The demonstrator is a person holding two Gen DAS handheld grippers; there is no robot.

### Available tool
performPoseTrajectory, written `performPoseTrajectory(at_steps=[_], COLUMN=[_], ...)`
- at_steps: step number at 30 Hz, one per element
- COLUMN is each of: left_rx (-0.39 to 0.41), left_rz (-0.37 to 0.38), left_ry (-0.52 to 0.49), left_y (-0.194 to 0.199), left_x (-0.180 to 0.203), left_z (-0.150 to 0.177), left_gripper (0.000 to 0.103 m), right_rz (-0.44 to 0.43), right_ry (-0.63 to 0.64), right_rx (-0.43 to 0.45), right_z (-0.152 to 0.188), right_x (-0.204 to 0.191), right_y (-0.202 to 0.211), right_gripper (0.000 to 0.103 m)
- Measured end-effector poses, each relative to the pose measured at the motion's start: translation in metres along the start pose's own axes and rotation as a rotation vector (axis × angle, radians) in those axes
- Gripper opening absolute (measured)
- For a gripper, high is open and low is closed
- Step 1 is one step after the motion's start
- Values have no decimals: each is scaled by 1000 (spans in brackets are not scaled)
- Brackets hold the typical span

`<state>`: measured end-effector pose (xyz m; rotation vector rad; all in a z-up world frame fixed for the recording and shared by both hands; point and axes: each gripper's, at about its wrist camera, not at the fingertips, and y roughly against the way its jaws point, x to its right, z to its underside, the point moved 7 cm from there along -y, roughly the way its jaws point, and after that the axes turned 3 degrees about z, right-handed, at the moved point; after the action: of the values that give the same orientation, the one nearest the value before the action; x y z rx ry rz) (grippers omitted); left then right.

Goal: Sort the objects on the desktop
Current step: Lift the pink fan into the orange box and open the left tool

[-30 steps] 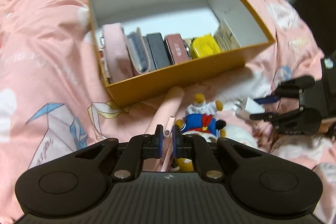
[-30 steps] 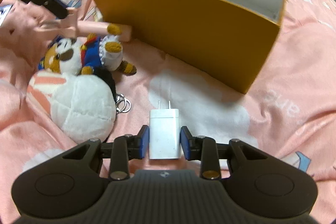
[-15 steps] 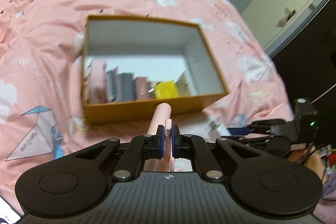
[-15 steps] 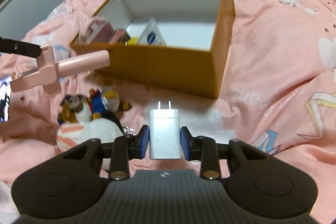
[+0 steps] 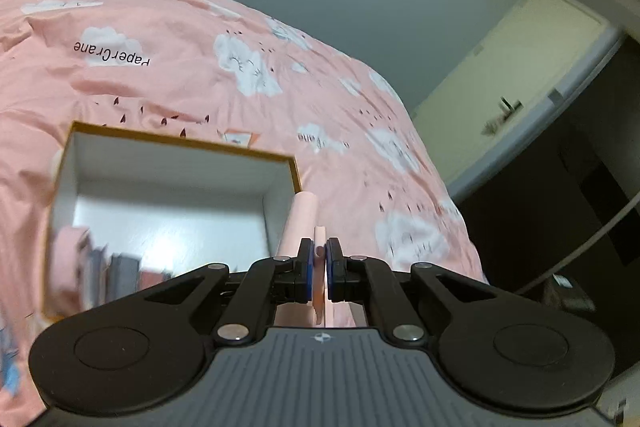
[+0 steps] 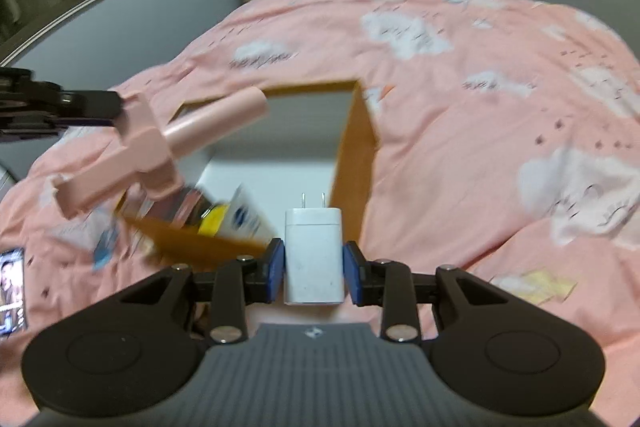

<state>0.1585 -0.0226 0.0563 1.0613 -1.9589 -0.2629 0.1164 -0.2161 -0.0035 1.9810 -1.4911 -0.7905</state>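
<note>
The left gripper [image 5: 318, 261] is pinched tight on a pink tool [image 6: 152, 151]. The right gripper [image 6: 314, 267] squeezes a white charger [image 6: 314, 255], prongs pointing to 12 o'clock. The yellow box [image 6: 356, 163] sits just past it on the pink blanket [image 6: 480, 107].

Left gripper [image 5: 319, 269]: matte black body, ribbed grey top plate with a small round emblem, two round recessed discs, silver pivot screws, blue finger pads [image 5: 306, 267]. Right gripper [image 6: 314, 269]: identical build (same blue pads, same silver screws).
</note>
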Motion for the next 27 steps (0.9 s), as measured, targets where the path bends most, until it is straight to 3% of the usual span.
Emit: performPoseTrajectory(at_steps=[5,12,23,27], left_rx=[19,-32,-128,-201], left_rz=[-66,-99,-176,-191], left_ry=[124,281,249,234], left_y=[-61,-127,-173,-184], left_x=[-15,-49,-58,-57], left_z=[-12,5,29,38], left_gripper=[6,6,7,7], right_rz=[17,55,42,43], right_ry=[-62,-85,-71,-69], right_rx=[0,-20,-47,-59], right_z=[-9,-10,-1,3], right_x=[16,30,34,36], right_y=[-17,-46,-67,-68], right_gripper=[34,34,34,34])
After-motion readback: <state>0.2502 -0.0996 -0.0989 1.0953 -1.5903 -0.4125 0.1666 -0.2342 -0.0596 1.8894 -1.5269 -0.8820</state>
